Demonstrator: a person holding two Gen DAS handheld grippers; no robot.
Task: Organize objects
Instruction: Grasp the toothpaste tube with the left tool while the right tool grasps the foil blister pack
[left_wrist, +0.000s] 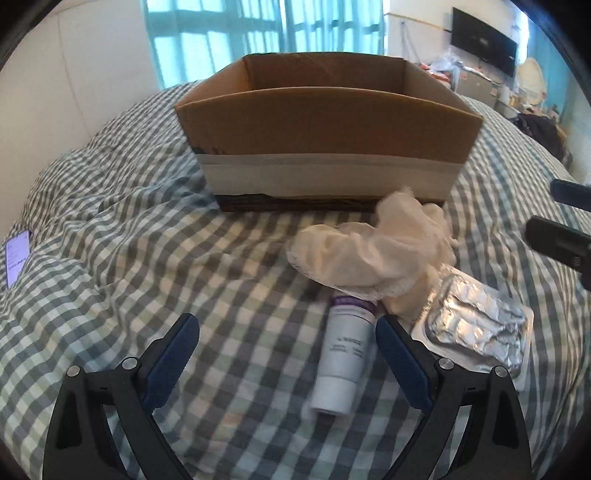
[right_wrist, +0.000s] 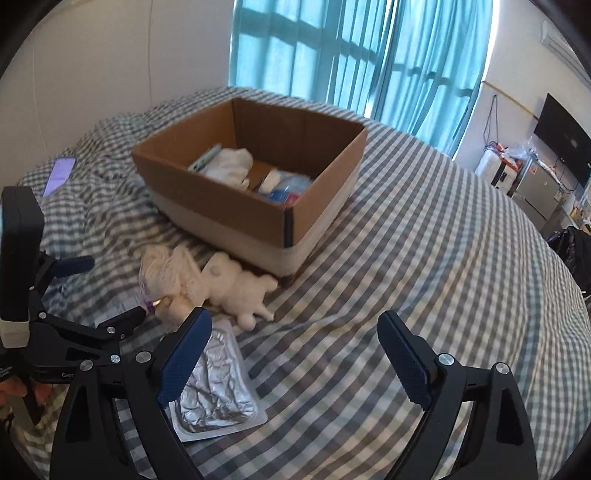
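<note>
The left gripper (left_wrist: 288, 332) hangs low over a bed with its two blue-padded jaws spread wide, holding nothing. A white tube (left_wrist: 341, 363) with a purple cap lies on the checked bedcover (left_wrist: 110, 229) between the jaws, closer to the right one and not touching either. Its label carries small grey print, too blurred to read. The tube's capped far end is tucked under a crumpled cream gauze cloth (left_wrist: 373, 254), which lies just beyond the jaws and partly blocks the way forward. Just right of the tube sits a silver foil blister pack (left_wrist: 476, 332), touching the cloth's near edge. Farther off stands an open cardboard box (left_wrist: 325, 125) with a pale band around its lower wall.

The right gripper (right_wrist: 291, 332) is also wide open and empty, poised above bare bedcover. Its left jaw overlaps the near part of the foil pack in its own camera. From there the box shows white fabric and blue-and-white packets inside. A phone (right_wrist: 61, 173) with a lit purple screen lies far left on the bed. Teal curtains (right_wrist: 332, 55) cover the window beyond.
</note>
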